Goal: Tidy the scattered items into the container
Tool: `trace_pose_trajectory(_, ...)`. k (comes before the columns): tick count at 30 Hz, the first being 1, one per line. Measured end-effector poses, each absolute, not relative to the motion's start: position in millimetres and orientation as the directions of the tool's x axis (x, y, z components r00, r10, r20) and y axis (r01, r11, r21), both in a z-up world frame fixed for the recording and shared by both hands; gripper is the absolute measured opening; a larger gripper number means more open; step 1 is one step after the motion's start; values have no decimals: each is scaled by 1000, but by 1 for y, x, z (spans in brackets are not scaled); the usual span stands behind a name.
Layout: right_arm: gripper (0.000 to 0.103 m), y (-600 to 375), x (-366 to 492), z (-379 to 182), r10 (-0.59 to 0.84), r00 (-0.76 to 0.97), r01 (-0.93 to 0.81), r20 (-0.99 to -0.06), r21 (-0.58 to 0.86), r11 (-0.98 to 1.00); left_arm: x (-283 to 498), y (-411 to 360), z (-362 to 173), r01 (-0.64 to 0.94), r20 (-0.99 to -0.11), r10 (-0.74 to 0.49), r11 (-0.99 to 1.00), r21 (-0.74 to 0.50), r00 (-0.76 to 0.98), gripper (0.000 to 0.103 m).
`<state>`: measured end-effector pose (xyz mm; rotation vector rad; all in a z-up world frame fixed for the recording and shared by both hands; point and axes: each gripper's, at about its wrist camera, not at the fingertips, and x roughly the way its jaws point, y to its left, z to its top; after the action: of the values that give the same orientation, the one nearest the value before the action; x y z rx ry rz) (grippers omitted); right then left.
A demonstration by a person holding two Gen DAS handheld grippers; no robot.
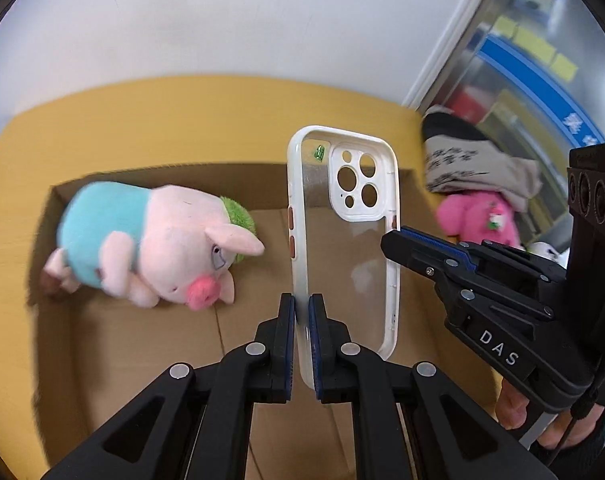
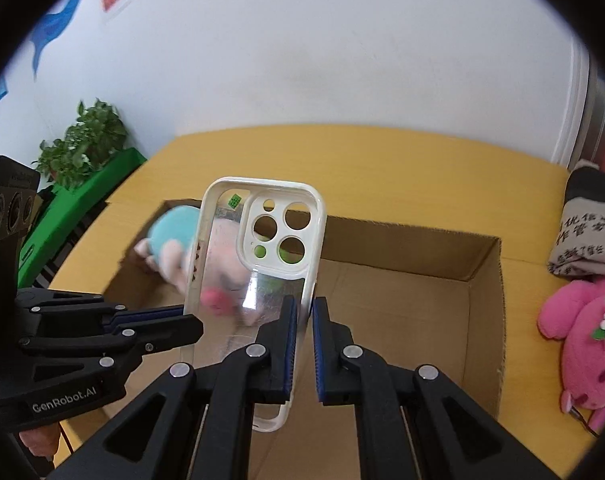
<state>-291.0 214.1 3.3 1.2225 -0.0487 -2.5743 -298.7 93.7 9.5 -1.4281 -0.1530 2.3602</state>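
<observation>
A clear phone case with a white rim (image 1: 344,240) is held upright above an open cardboard box (image 1: 102,340). My left gripper (image 1: 301,312) is shut on the case's left rim. My right gripper (image 2: 303,312) is shut on its right rim; it shows in the left wrist view (image 1: 394,240) touching that edge. The case also shows in the right wrist view (image 2: 254,280), over the box (image 2: 486,280). A pink pig plush in a blue shirt (image 1: 150,248) lies inside the box at the left.
The box sits on a yellow table (image 2: 382,168). A pink plush (image 2: 582,332) and a folded grey and black cloth (image 2: 586,236) lie on the table right of the box. A potted plant (image 2: 82,140) stands beyond the table's left edge.
</observation>
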Motion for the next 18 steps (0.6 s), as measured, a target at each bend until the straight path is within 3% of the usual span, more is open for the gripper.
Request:
trace_pose_trajectory(9, 6, 228, -340, -86, -183, -488, 154, -853, 122, -981, -351, 129, -72, -215, -915, 294, -947, -239, -275, 6)
trace_pose_trajectory(13, 12, 225, -338, -108, -192, -452, 154, -871, 136, -979, -350, 125, -76, -195, -911, 289, -951, -239, -294, 7)
trace_pose_trajectory(14, 20, 224, -334, -108, -188, -463, 157, -866, 129, -979, -346, 122, -67, -192, -907, 279, -955, -227, -316, 15)
trace_pose_trajectory(15, 28, 224, -329, -105, -195, -471, 163, -860, 132, -978, -341, 118, -57, -193, -899, 275, -956, -220, -341, 31)
trace_pose_trajectory(16, 48, 225, -323, -98, -199, -486, 163, -851, 135, -977, -334, 113, -46, -189, -888, 272, -958, -214, -370, 39)
trace_pose_trajectory(17, 57, 227, -314, -88, -193, -514, 157, -836, 130, -979, -325, 107, -33, -185, -873, 275, -959, -217, -403, 57)
trace_pose_trajectory(18, 59, 230, -304, -76, -197, -541, 157, -818, 132, -979, -311, 98, -16, -189, -848, 288, -956, -226, -445, 70)
